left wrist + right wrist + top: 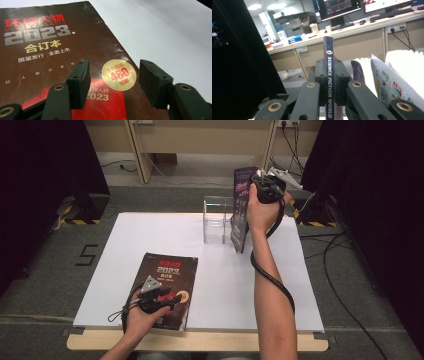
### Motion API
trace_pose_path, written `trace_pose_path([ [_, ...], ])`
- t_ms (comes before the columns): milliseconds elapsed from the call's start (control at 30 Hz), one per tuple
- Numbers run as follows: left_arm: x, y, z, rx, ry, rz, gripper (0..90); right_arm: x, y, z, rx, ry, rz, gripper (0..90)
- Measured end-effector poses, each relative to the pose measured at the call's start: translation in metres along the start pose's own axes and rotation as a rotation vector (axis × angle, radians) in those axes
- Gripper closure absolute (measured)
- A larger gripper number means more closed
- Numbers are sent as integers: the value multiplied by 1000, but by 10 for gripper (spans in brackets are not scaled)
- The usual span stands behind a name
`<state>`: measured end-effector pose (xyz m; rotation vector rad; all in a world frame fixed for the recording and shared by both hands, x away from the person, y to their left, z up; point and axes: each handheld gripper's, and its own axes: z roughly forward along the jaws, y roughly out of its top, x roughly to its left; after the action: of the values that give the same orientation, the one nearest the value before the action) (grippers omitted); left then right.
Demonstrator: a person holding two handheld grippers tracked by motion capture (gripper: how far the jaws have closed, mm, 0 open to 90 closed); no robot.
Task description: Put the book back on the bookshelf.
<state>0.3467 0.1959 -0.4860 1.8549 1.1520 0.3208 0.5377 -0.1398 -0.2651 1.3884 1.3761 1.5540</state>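
Over the clear holder (218, 220) at the table's far side, I am holding the purple magazine (242, 205) upright, right gripper (263, 184) clamping its spine, while my left gripper (113, 83) is hovering wide apart over the brown magazine (167, 282) lying flat near me.

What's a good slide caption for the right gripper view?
Right hand-held gripper shut on the spine of a magazine, held upright against an office background.

Left gripper (161, 296) sits low at near left w/ jaws apart; right gripper (263, 184) raised far right, jaws clamped.
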Motion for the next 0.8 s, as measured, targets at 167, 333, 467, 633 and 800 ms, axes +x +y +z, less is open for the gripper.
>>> trace_pose_path([
  [167,0,0,0,0,-1,-1,418,-3,-14,11,15,-24,-11,845],
  [333,0,-1,1,4,-2,-1,419,-4,-27,10,14,-41,-44,843],
  [467,-1,-2,2,6,-4,1,419,-1,-30,0,9,-39,-78,841],
  [633,-1,-2,2,7,-2,-1,419,-3,-36,-22,9,-49,-107,831],
  [800,-1,-2,2,9,-5,-4,420,-9,-39,-41,57,-53,-138,813],
])
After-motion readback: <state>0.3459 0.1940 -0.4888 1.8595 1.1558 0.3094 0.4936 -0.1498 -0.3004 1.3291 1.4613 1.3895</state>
